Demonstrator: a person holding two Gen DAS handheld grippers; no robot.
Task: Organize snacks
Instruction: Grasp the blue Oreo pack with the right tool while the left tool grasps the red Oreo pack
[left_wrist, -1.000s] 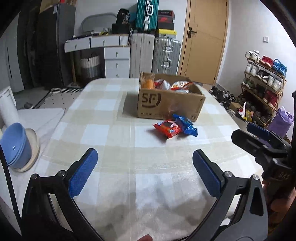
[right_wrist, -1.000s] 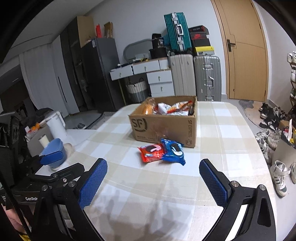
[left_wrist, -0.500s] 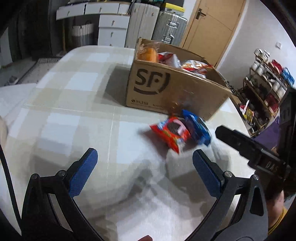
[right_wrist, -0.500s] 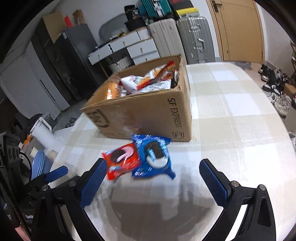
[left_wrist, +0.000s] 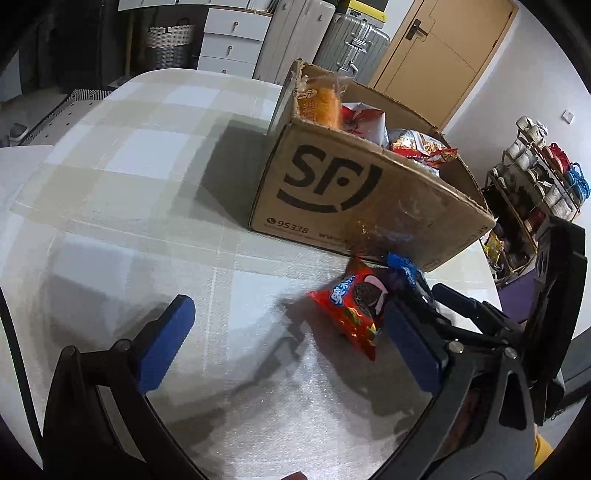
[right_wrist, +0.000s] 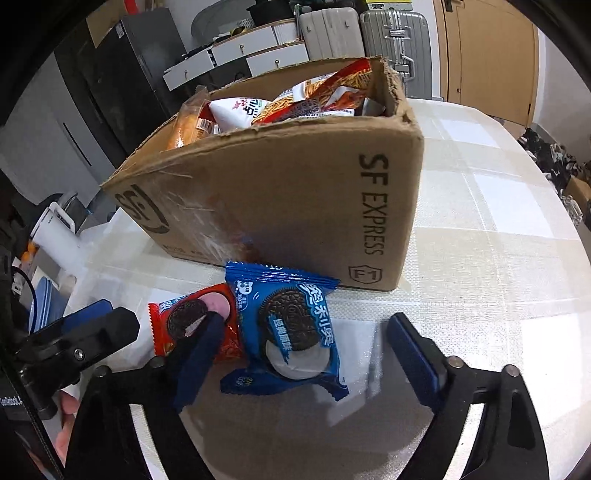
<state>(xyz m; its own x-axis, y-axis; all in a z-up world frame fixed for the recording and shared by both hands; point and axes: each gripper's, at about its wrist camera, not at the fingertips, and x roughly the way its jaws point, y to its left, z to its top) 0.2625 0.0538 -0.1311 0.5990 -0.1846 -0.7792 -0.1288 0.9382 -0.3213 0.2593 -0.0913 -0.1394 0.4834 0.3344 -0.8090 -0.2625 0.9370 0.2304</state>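
Both hand-held grippers have come down and forward since the earlier frames, so the cardboard box and the two cookie packets now loom close where they were far up the counter. In the left wrist view, the left hand-held gripper (left_wrist: 291, 345) stands wide open with nothing between its blue pads; only the checked counter (left_wrist: 122, 177) lies there. The red cookie packet (left_wrist: 351, 306) lies just ahead of its right finger, partly hidden behind that finger's tip. The cardboard box (left_wrist: 354, 199) stands beyond the packet, full of snack bags. The blue cookie packet (left_wrist: 404, 267) shows only as a corner, since the right hand-held gripper (left_wrist: 424, 301) reaches in from the right and covers the rest. A door, suitcases and a shoe rack stand far behind. In the right wrist view, the right hand-held gripper (right_wrist: 304, 349) is open, its jaws having just been closing, and the blue cookie packet (right_wrist: 291, 332) lies between them on the counter (right_wrist: 498, 206); whether the left pad touches it I cannot tell, and the right pad is clear of it. The left finger overlaps the red cookie packet (right_wrist: 177, 321), which lies beside the blue one with its edge tucked under it. The cardboard box (right_wrist: 295, 206) stands directly ahead, just beyond the packets. The left hand-held gripper (right_wrist: 81, 332) enters at the left edge, only partly seen.
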